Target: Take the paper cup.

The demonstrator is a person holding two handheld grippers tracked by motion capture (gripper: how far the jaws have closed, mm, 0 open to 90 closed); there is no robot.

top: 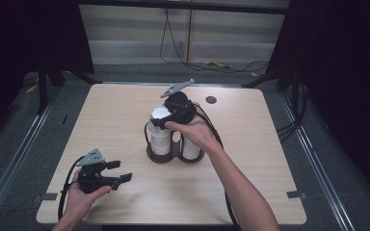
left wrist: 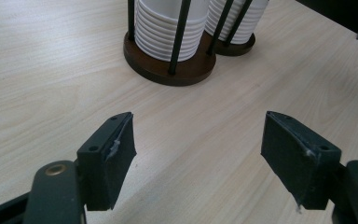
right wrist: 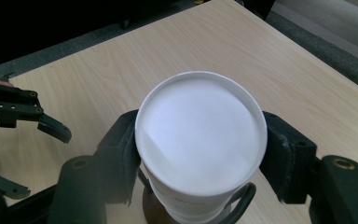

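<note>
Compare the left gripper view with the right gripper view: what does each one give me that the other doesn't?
Left gripper view: the open left gripper over bare table, the holder's brown base and dark rods, and the ribbed sides of the two cup stacks.

Right gripper view: the right gripper closed on the top cup, its flat white end facing the camera, with the left gripper farther off.

Both: the wooden table and stacked white cups in the holder.

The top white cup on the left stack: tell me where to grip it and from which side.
Grip the top white cup across its side wall just under the flat end, coming level from the right as the right gripper does. It stands upside down, nested on the stack, so no open rim is offered, and the holder's rods guard the sides lower down. The left gripper is open, away from it.
</note>
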